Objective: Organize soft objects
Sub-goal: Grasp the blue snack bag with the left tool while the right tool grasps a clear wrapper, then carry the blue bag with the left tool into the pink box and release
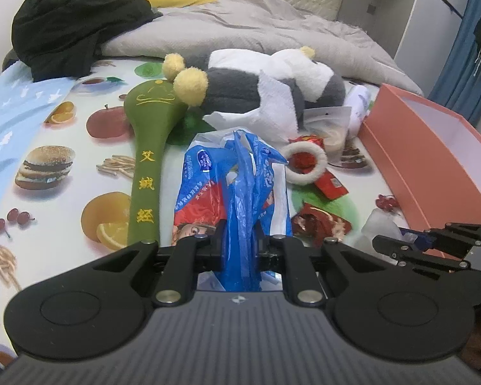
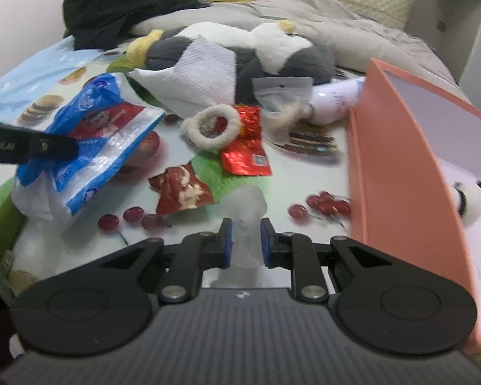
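A blue, red and white plastic bag (image 1: 240, 192) is lifted by its bunched handles, and my left gripper (image 1: 240, 240) is shut on them. In the right wrist view the same bag (image 2: 93, 134) hangs from the left gripper (image 2: 57, 146) over the fruit-print sheet (image 2: 272, 173). My right gripper (image 2: 246, 234) is shut on a soft, frosted translucent object (image 2: 247, 205), held just above the sheet. That right gripper (image 1: 410, 237) also shows at the lower right of the left wrist view, beside an orange box (image 1: 433, 160).
A grey-and-white plush toy (image 1: 256, 83), a green fabric mallet (image 1: 147, 166), a fluffy white ring (image 2: 211, 125) and red snack wrappers (image 2: 182, 189) lie on the bed. The open orange box (image 2: 400, 147) holds a white plush (image 2: 468, 199). Black clothes (image 1: 70, 22) and a grey duvet (image 1: 272, 22) lie behind.
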`<state>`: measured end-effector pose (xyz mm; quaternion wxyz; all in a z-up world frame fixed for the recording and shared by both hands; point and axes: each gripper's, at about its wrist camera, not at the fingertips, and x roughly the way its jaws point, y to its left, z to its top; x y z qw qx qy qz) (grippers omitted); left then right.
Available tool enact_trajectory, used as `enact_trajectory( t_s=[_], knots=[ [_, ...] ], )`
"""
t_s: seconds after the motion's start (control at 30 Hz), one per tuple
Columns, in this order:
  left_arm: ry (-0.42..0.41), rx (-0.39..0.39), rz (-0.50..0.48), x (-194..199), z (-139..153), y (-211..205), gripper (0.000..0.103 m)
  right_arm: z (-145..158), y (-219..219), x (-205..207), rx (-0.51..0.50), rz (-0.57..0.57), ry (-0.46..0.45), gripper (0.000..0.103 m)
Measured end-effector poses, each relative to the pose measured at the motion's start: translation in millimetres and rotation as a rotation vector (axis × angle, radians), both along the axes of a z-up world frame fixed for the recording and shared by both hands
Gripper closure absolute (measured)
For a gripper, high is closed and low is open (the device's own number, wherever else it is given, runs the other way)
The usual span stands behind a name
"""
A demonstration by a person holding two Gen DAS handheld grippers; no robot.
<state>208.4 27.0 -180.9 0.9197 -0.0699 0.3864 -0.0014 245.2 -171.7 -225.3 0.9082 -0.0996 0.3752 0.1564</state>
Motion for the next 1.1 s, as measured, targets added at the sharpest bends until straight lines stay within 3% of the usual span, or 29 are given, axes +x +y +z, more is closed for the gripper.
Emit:
enact_trajectory(
  t_s=[0.43, 1.1],
  knots=[
    [0.009, -0.061, -0.014, -33.4, 18.4, -30.1, 0.086, 27.9, -27.6, -37.9, 0.164, -0.08, 0.031, 0.081],
    [-0.155, -0.109, -0.13, -18.6, 141.2, -105.7, 0.086, 159.8, -94.3, -48.9, 0.264, -0.145, -0.193, 0.081]
  ],
)
